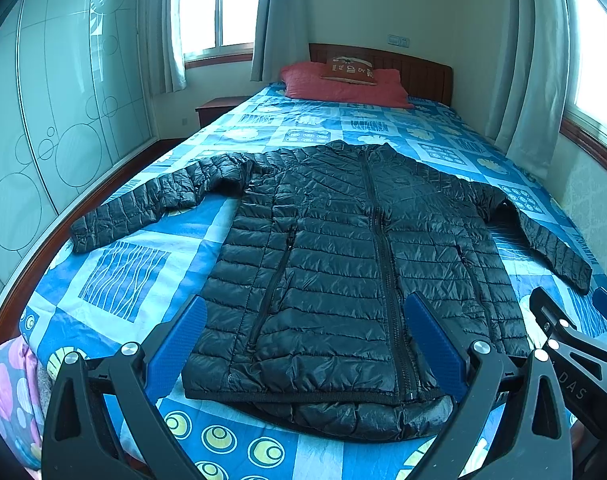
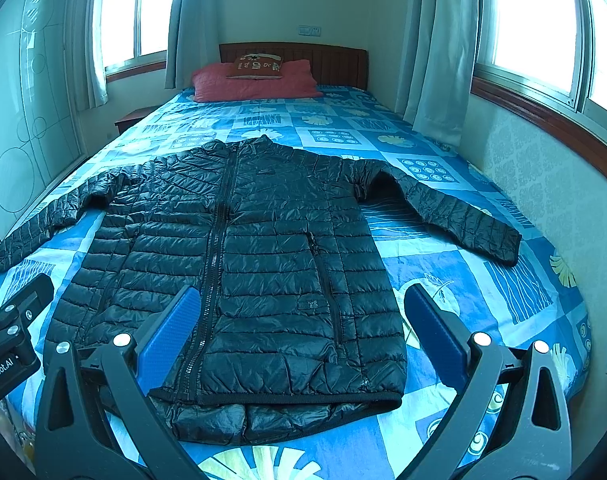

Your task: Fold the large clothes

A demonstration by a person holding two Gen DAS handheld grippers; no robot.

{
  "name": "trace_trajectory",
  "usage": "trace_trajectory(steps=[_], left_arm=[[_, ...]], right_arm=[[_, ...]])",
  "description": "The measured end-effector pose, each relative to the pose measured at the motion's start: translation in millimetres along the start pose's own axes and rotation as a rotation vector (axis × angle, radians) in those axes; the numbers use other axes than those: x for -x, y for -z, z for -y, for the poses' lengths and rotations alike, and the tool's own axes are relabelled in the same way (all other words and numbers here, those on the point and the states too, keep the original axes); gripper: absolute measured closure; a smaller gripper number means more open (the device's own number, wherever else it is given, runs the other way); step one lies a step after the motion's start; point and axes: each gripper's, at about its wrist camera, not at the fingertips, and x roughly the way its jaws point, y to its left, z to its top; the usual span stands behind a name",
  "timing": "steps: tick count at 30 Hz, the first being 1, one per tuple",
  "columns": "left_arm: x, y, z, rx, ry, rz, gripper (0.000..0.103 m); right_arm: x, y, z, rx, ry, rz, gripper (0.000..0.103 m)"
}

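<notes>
A black quilted puffer jacket (image 1: pixel 343 264) lies face up and zipped on the bed (image 1: pixel 135 264), spread flat over a blue patterned bedspread (image 2: pixel 483 312), its collar toward the headboard (image 2: pixel 331 62) and its hem close to the foot edge. Both sleeves are thrown outward: one reaches toward the bed's left edge by the wardrobe (image 1: pixel 63 92), the other slants down toward the right edge along the wall under the window. At the hem the back panel pokes out a little below the front. Up at the head end a red pillow (image 1: pixel 343 86) sits against the headboard with a small brown cushion (image 1: pixel 349 70) on top of it. The left gripper (image 1: pixel 305 344) hangs above the foot of the bed with its blue-padded fingers (image 1: pixel 179 344) spread wide, nothing between them, framing the jacket's lower left half in its own camera. The right gripper (image 2: pixel 303 340) is likewise released and empty, its blue pads (image 2: pixel 437 332) wide apart over the jacket's lower right corner. Each gripper shows at the edge of the other's view, so they are side by side near the foot edge, neither touching the jacket.
</notes>
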Motion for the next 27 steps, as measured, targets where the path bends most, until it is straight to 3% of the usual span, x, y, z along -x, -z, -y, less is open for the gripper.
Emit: trace_trajectory(steps=[27], left_arm=[[1.6,2.8,2.2,0.007,0.002,0.001,0.005]], right_arm=[[-0.9,-1.4,0.7,0.005,-0.003,0.002,0.002]])
